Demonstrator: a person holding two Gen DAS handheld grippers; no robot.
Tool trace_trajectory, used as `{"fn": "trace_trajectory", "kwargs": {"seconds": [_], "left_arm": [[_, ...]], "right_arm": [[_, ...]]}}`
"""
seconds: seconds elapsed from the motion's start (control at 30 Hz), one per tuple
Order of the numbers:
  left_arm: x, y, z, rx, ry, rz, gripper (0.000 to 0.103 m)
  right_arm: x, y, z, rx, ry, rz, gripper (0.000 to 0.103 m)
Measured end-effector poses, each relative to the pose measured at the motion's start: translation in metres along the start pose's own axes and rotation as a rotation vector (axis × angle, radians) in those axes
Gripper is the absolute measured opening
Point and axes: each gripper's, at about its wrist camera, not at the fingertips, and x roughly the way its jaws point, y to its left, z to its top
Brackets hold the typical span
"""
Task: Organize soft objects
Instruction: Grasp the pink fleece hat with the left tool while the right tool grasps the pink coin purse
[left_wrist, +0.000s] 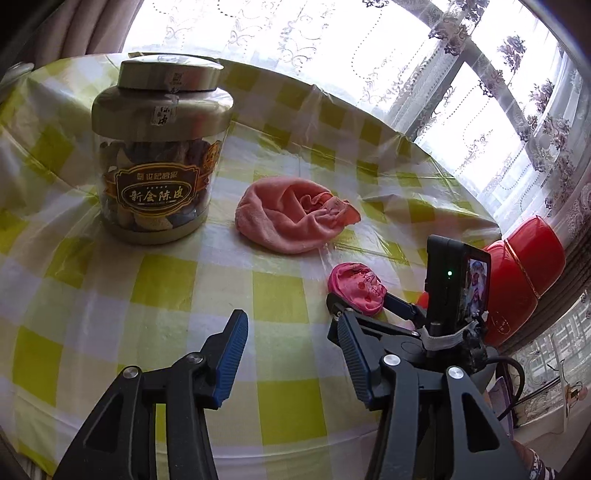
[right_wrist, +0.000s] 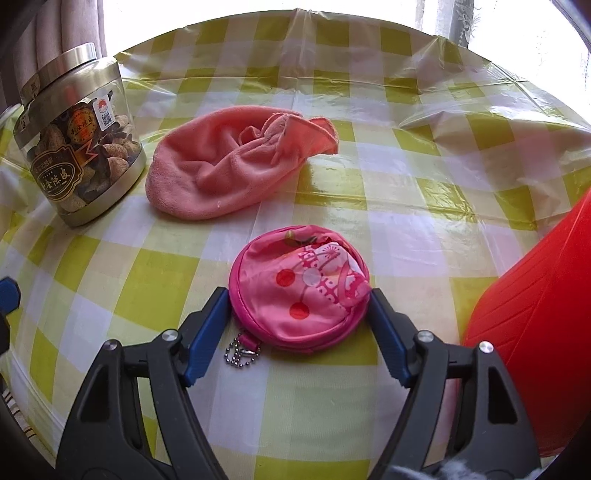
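Note:
A round pink pouch (right_wrist: 295, 291) with a bead chain lies on the checked tablecloth between the blue pads of my right gripper (right_wrist: 297, 306). The jaws are open and straddle the pouch, close to its sides. A crumpled pink towel (right_wrist: 229, 166) lies farther back. In the left wrist view the towel (left_wrist: 291, 214) is ahead, the pouch (left_wrist: 356, 286) is to the right with the right gripper around it. My left gripper (left_wrist: 291, 332) is open and empty above the cloth.
A large jar (left_wrist: 159, 155) with a metal lid stands at the back left, also in the right wrist view (right_wrist: 77, 147). A red container (left_wrist: 524, 280) sits at the table's right edge, close beside my right gripper (right_wrist: 535, 314). Curtains and window lie beyond.

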Motion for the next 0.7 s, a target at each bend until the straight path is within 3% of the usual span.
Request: {"fn": "trace_trajectory", "kwargs": {"seconds": [0.23, 0.43, 0.7], "left_arm": [[0.042, -0.018, 0.048, 0.131, -0.001, 0.047, 0.065], [0.101, -0.041, 0.086, 0.283, 0.026, 0.077, 0.087], [0.171, -0.047, 0.108, 0.342, 0.153, 0.110, 0.091]], "right_arm": [[-0.002, -0.004, -0.003, 0.038, -0.003, -0.016, 0.075], [-0.002, -0.002, -0.003, 0.037, -0.003, -0.020, 0.075], [-0.002, -0.002, -0.003, 0.037, -0.003, -0.020, 0.075]]}}
